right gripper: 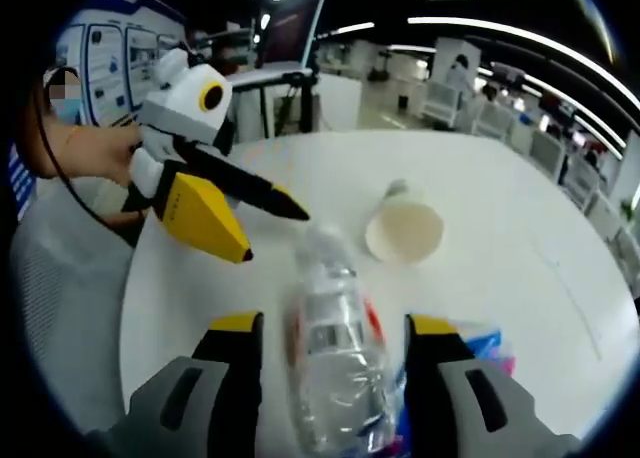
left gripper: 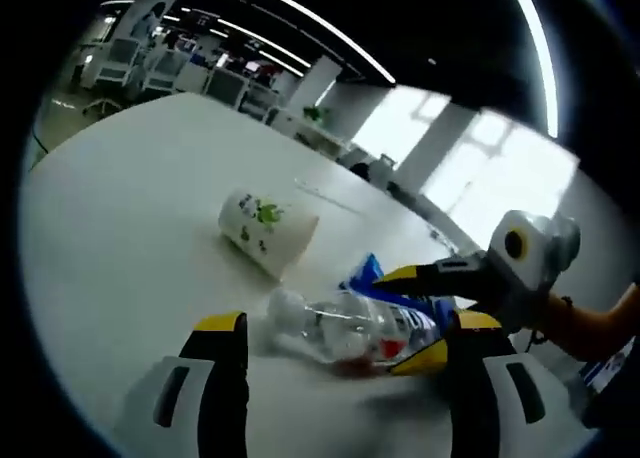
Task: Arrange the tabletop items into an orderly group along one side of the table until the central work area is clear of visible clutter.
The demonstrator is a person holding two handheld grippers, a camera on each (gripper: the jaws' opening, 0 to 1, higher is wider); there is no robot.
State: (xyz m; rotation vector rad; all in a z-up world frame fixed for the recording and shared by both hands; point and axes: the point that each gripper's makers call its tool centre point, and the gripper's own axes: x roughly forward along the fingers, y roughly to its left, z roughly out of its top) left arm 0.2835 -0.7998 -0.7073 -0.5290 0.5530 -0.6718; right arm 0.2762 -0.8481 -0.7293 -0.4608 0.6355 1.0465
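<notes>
bottle [right gripper: 335, 363] lying on table [left gripper: 120, 238], between spread jaws of right gripper [right gripper: 335, 338], grip not clear | cup [left gripper: 265, 230] on its side just beyond bottle | blue wrapper [left gripper: 372, 274] beside bottle | left gripper [left gripper: 345, 333] spread, near bottle | right view: person's hand [right gripper: 105, 153] behind left gripper

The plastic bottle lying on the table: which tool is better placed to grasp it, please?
Right, probably. The right tool is open with the plastic bottle between its jaws; the left tool sits beside it, further off.
</notes>
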